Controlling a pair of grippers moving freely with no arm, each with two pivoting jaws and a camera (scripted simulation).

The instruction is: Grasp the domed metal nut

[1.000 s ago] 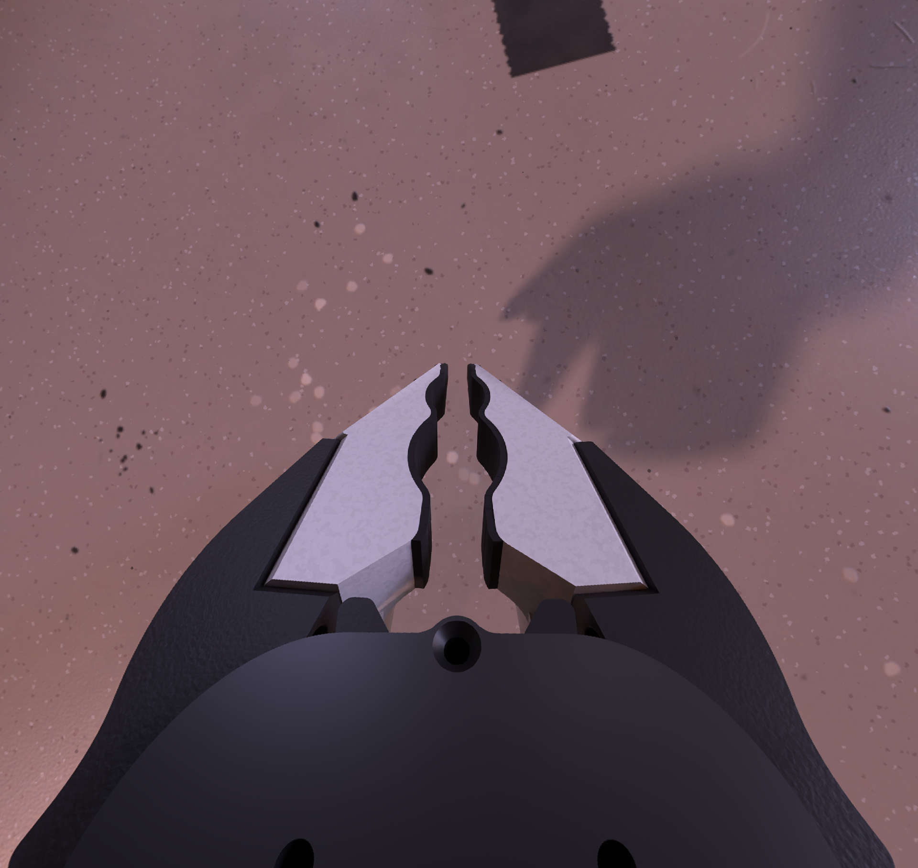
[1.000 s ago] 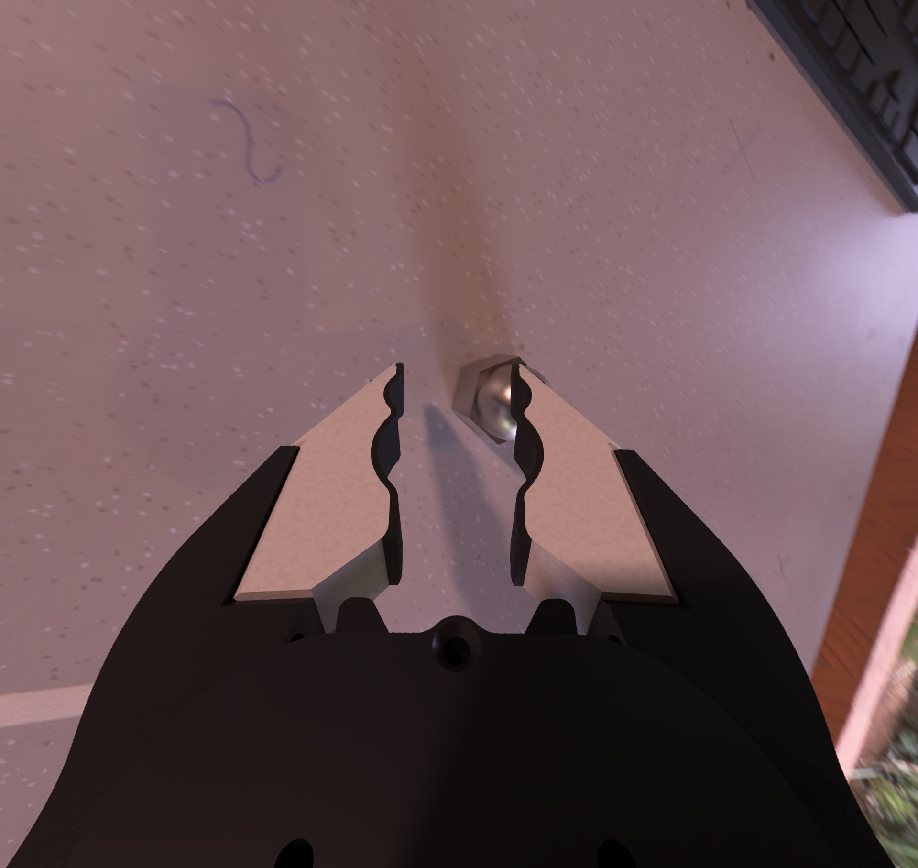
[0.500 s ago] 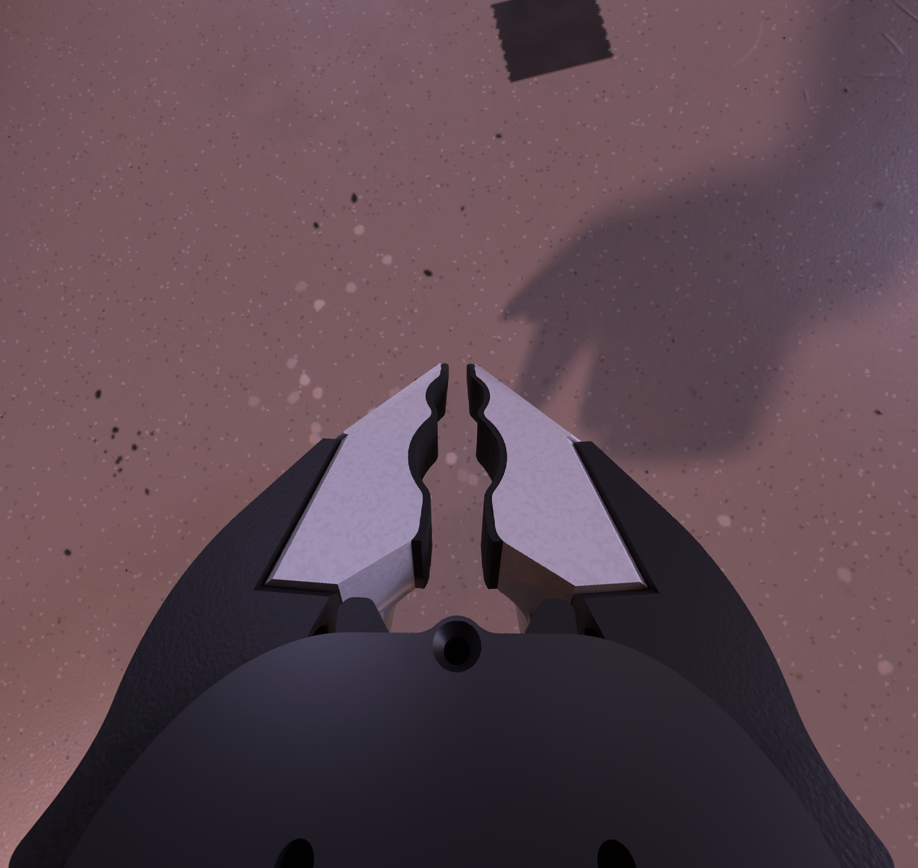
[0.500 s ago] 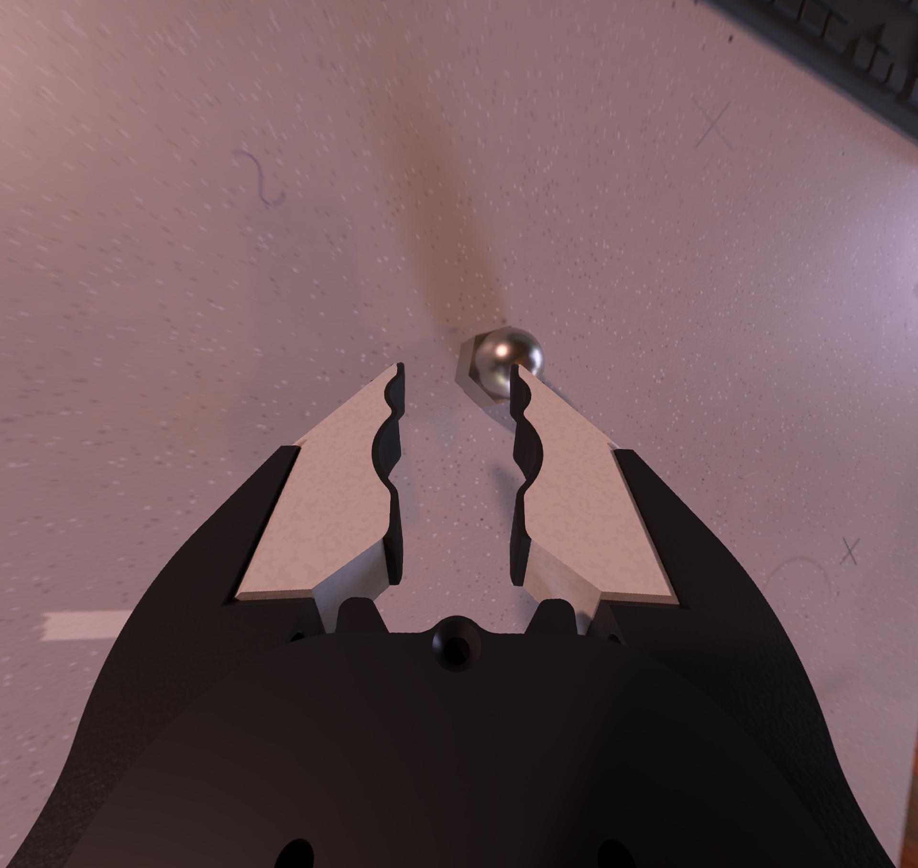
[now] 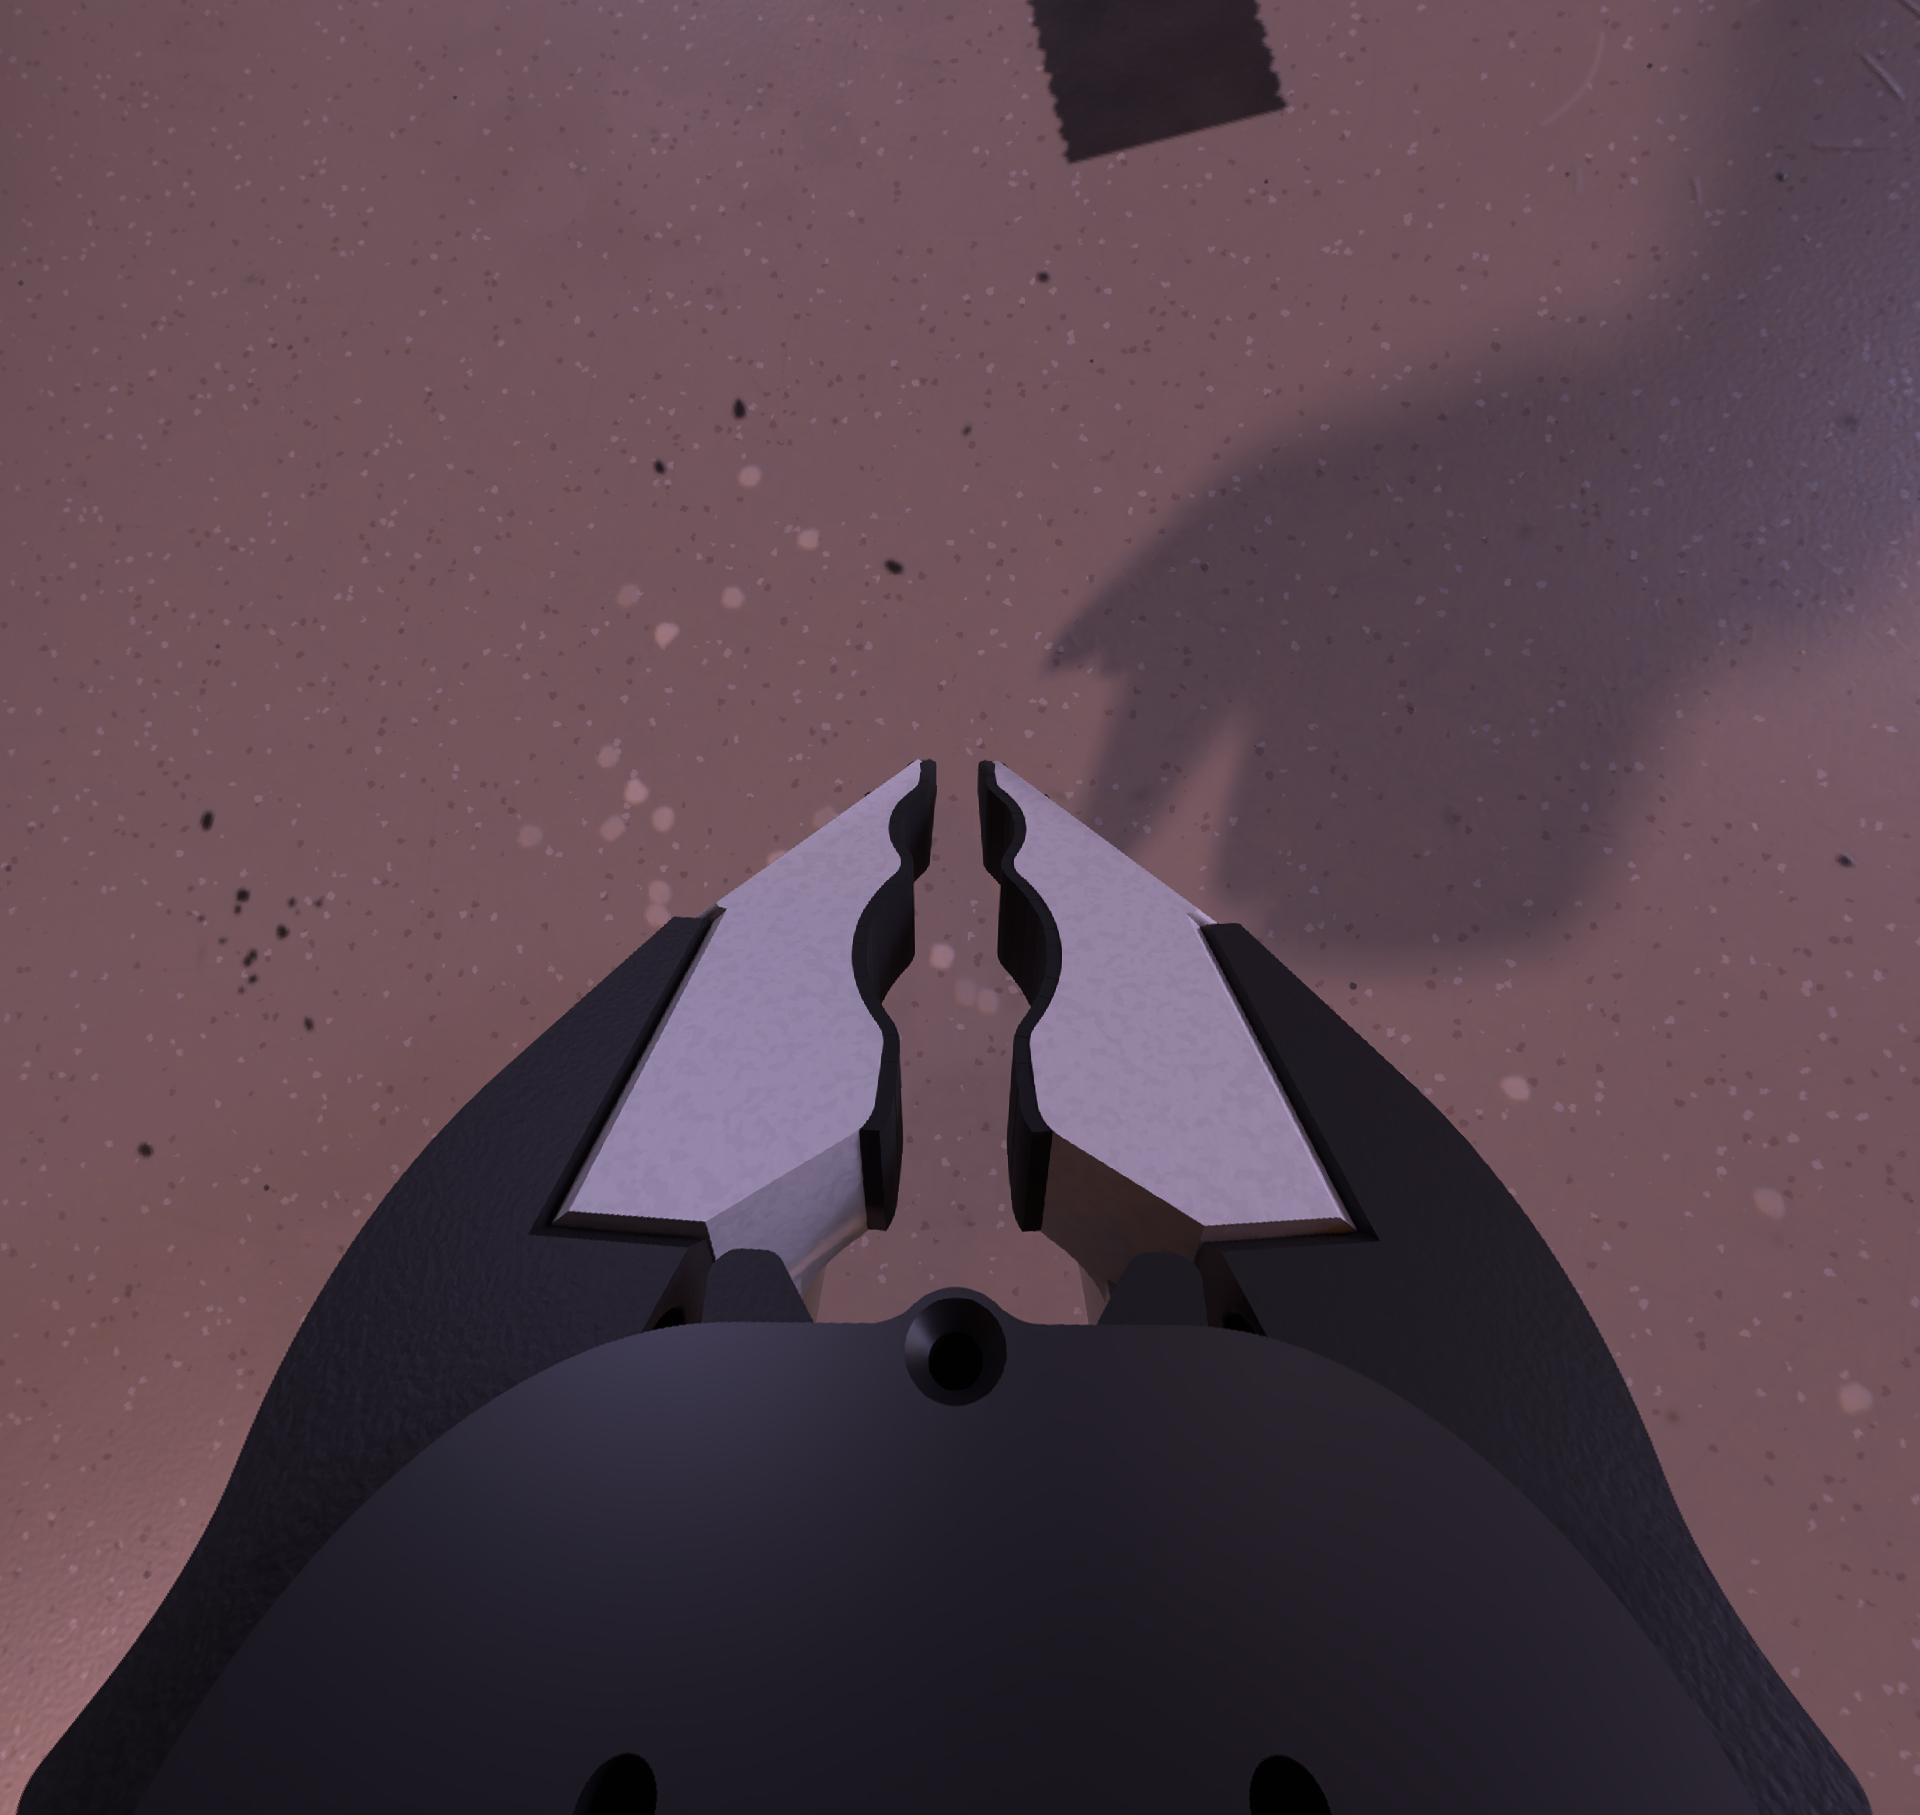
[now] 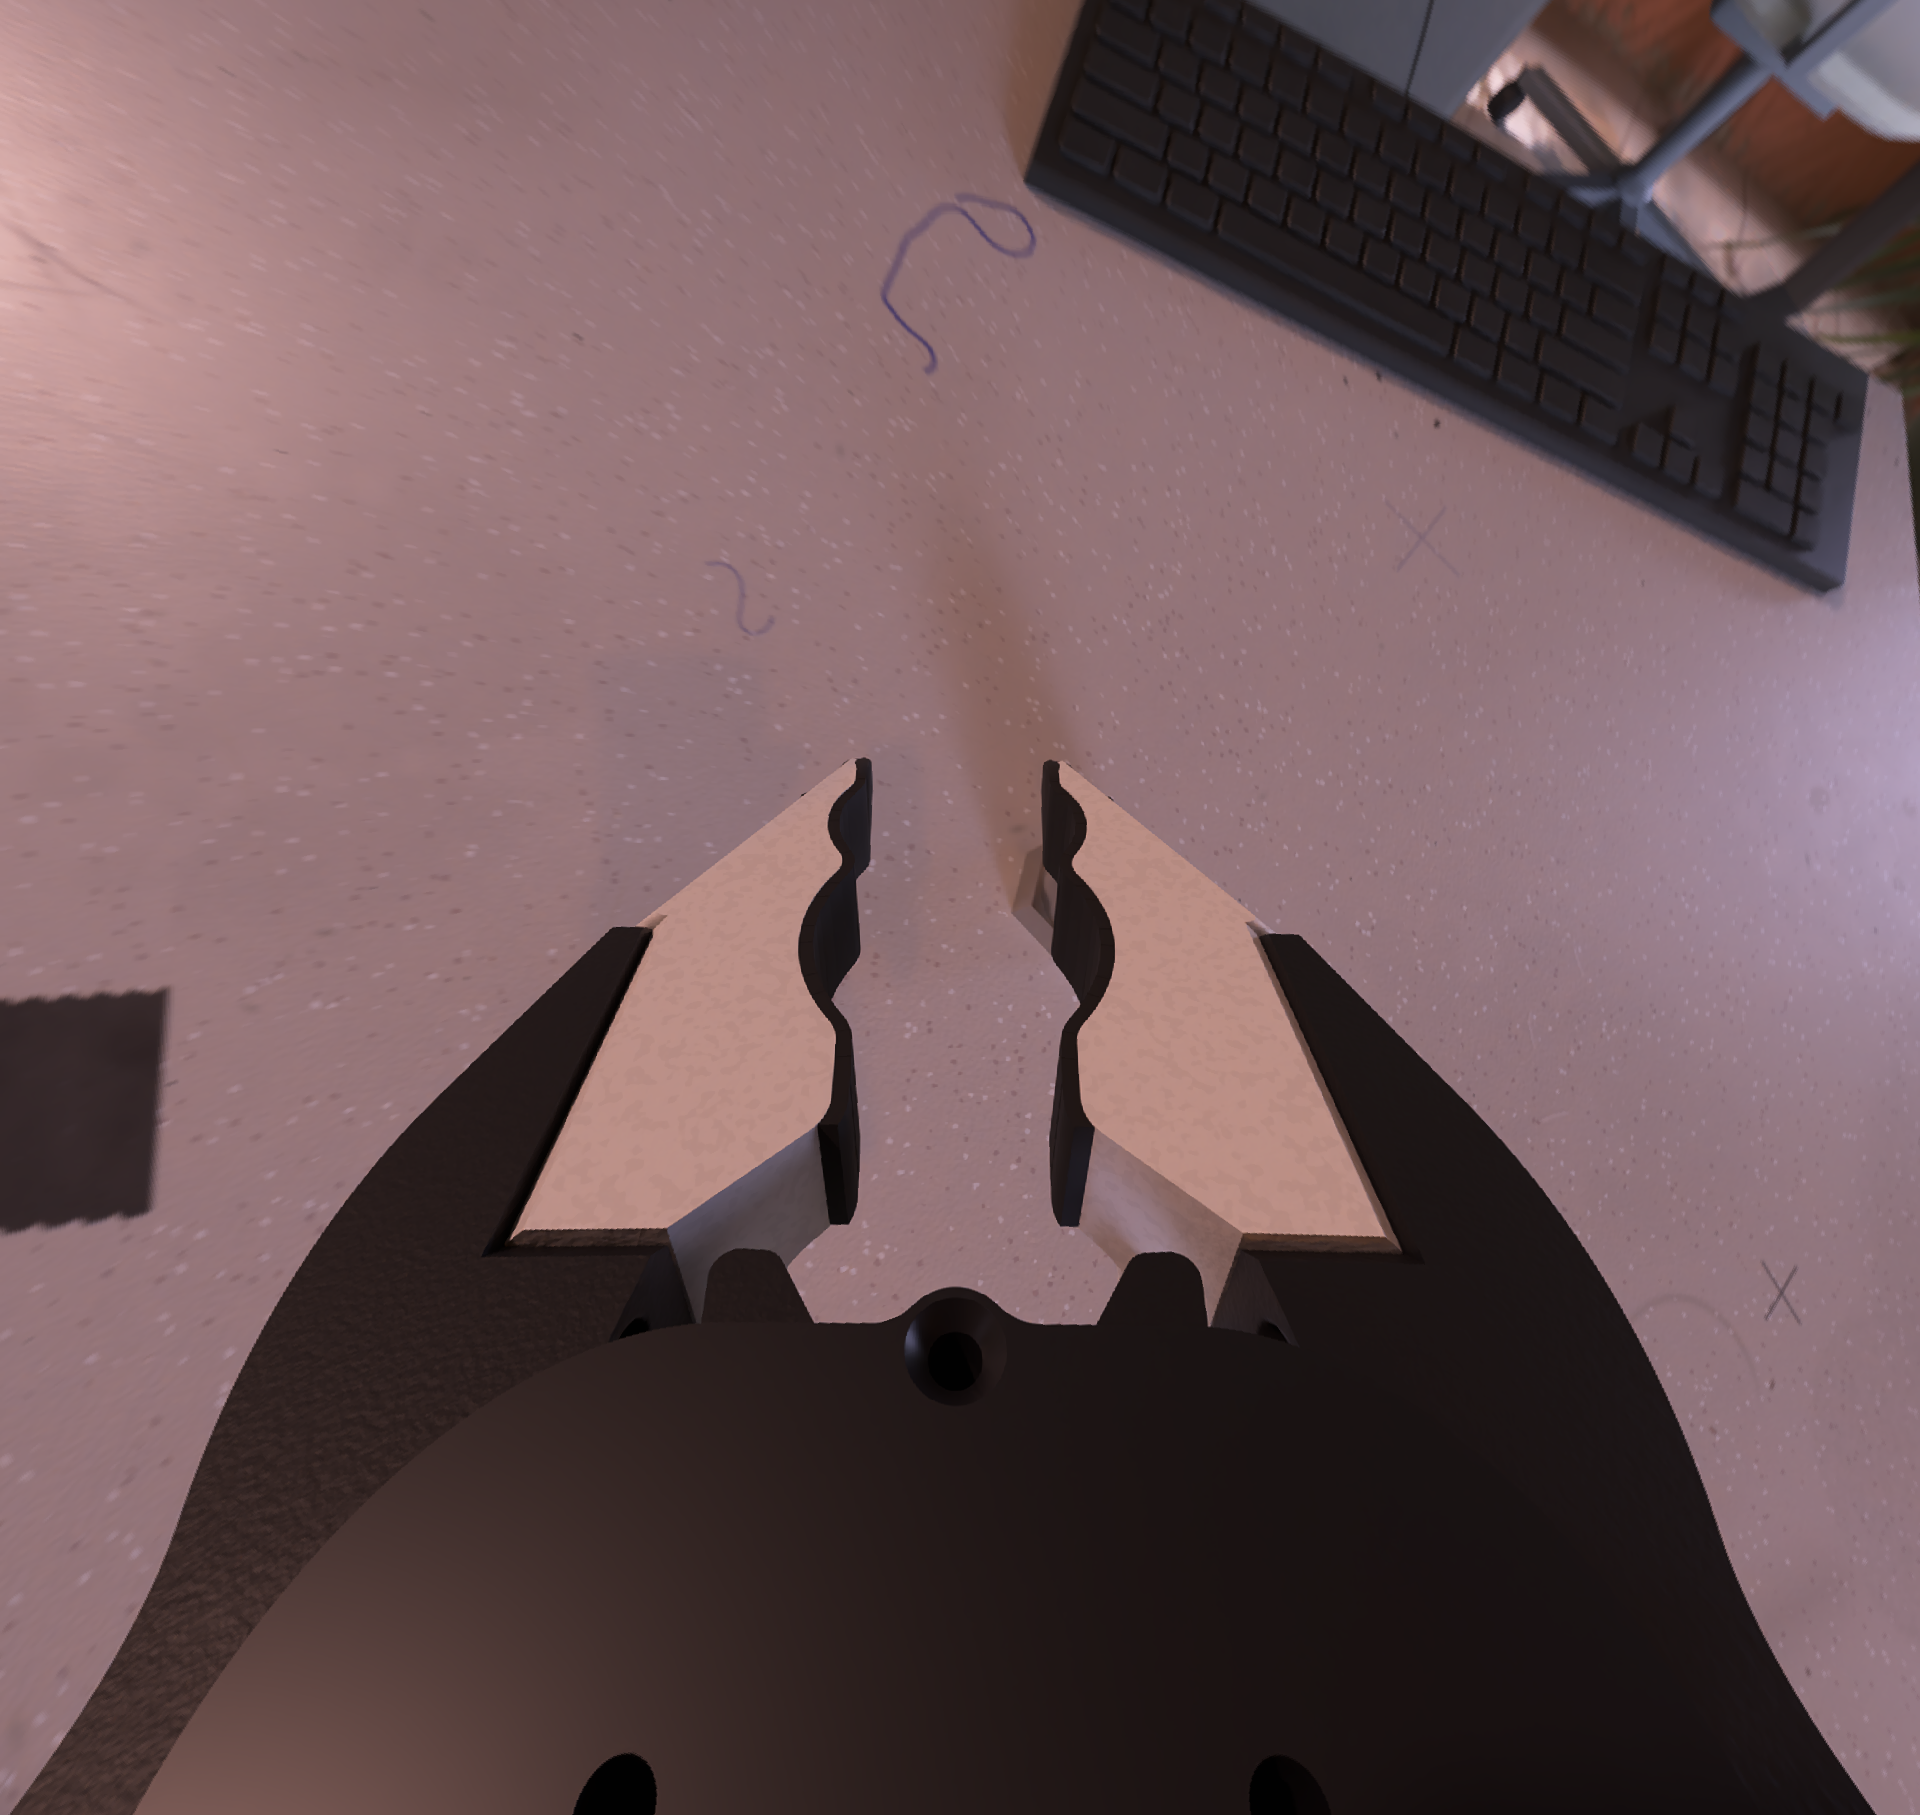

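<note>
Item: domed metal nut (image 6: 1037, 898), 1 piece. Only a grey faceted sliver shows in the right wrist view, peeking out from behind the inner edge of that gripper's right-hand finger (image 6: 1164, 986). The rest is hidden, so its dome axis cannot be read, nor whether it touches the finger or lies on the counter (image 6: 416, 415) beneath. Location: open middle of the counter, well clear of the black keyboard (image 6: 1455, 238), which lies along the far-right edge and runs toward that corner. Tool 1: right gripper (image 6: 956, 778), jaws at a moderate gap with nothing clamped between them. The nut sits off-centre, toward the right-hand side of the gap and a little behind the tips (the controlling relation). In my judgement a sideways shift to centre it would have to come before closing. Tool 2: left gripper (image 5: 956, 778), jaws narrowed to a slit and empty, hanging over bare speckled counter. The nut is absent from its view, so the right gripper is the nearer. Shown in both views: 1 dark tape patch (image 5: 1153, 66). Shown in the right wrist view only: the nut, the keyboard and blue scribbles (image 6: 956, 269). Shown in the left wrist view only: a gripper-shaped shadow (image 5: 1455, 685).
</note>
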